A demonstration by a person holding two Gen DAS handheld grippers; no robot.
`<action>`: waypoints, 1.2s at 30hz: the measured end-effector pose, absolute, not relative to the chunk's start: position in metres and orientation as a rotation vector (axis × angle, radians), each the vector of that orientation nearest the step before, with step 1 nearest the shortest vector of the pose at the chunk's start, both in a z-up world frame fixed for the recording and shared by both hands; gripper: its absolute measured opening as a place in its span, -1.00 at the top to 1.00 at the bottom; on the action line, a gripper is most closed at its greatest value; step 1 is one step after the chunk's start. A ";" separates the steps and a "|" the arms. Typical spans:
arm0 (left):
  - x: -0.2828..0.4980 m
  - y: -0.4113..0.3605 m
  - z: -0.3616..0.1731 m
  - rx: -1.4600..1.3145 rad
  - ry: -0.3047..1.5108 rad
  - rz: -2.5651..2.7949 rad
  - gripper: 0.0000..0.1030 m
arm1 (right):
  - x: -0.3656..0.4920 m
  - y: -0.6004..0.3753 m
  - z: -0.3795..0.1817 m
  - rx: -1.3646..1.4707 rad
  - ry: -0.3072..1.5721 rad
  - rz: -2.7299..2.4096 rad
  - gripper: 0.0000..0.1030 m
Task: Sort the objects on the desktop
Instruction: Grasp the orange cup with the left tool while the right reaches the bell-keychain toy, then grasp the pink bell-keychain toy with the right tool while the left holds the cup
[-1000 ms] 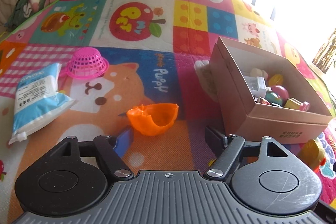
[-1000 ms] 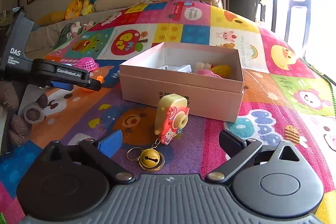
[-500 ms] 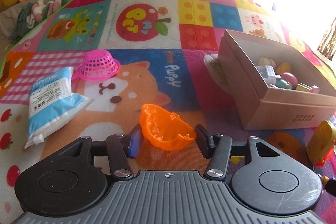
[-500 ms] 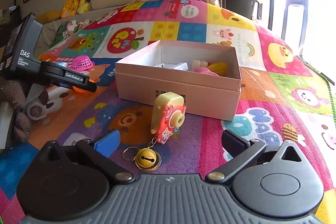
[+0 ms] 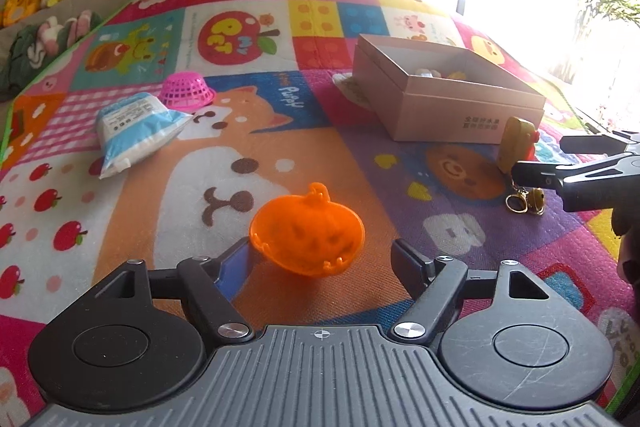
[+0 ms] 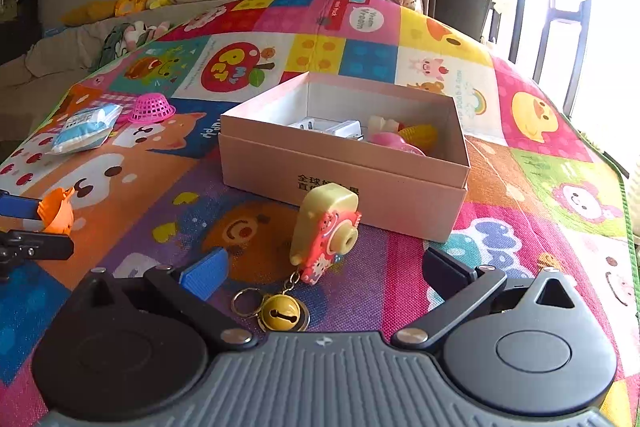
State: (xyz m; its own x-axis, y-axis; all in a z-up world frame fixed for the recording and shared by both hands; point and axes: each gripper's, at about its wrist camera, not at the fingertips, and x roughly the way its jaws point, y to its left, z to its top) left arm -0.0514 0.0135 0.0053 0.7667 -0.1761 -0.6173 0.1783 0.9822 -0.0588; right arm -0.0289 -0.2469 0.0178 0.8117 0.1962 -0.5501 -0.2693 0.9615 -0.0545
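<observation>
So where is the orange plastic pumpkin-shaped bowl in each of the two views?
Left wrist view: the orange plastic pumpkin-shaped bowl sits low in the centre, just ahead of the left claw.
Right wrist view: only its edge shows at the far left, beside the blue pad.
Shared landmark: the open pink cardboard box.

I see a patchwork play mat (image 6: 460, 39) bearing 1 cardboard box (image 6: 344, 183) at centre, camera keychain (image 6: 324, 239) below, pink basket (image 6: 152, 108) and blue-white packet (image 6: 86, 129) left, orange pumpkin bowl (image 5: 308, 233).
</observation>
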 end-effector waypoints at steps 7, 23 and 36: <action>-0.039 0.013 0.006 -0.014 0.655 -0.193 -0.64 | -0.021 -0.230 0.027 -0.184 0.542 0.255 -0.87; -0.039 0.019 0.003 -0.069 0.650 -0.223 -0.84 | -0.013 -0.194 0.040 -0.242 0.540 0.405 -0.65; -0.037 0.020 0.002 -0.083 0.668 -0.221 -0.86 | 0.024 -0.207 0.005 -0.125 0.726 0.336 -0.42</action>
State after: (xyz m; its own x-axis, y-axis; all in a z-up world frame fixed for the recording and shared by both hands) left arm -0.0367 0.0205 0.0017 0.7627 -0.2299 -0.6045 0.1769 0.9732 -0.1469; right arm 0.0239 -0.2071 0.0046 0.6974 0.2576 -0.6688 -0.3432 0.9393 0.0039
